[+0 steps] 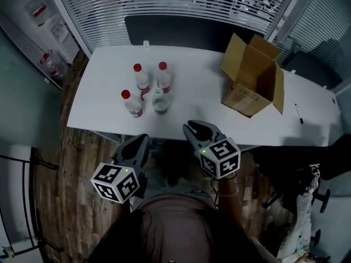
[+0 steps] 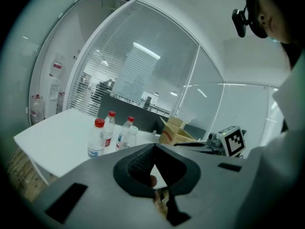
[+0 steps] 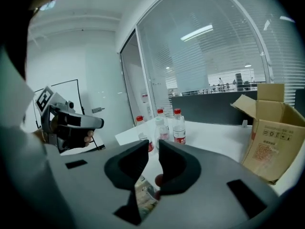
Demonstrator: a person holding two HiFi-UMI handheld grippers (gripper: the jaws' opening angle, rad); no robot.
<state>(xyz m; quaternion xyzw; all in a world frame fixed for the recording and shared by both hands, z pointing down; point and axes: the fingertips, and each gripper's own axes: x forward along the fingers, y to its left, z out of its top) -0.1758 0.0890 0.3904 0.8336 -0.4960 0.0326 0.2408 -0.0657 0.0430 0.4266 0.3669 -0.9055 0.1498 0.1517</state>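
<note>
- Surface, white and long, is standing in front of a wall of window blinds and carrying all the things below.
- Cardboard box is sitting toward the right end of the surface, its flaps standing open.
- Left gripper is hanging short of the surface's near edge, over the wooden floor. Its jaws are pressing together tip to tip, empty.
- Right gripper is hovering just beside it, a little closer to that edge. Its jaws are standing slightly apart, gripping nothing and pointing toward the bottles.
- Three red-capped bottles are standing upright left of centre, well apart from the box: two side by side at the back, one at the front left.
- Pale-capped bottle is standing upright at the cluster's front right, just beside the rear pair, and is the bottle nearest the right gripper.
- Pen is lying near the surface's far right end, beyond the box.
</note>
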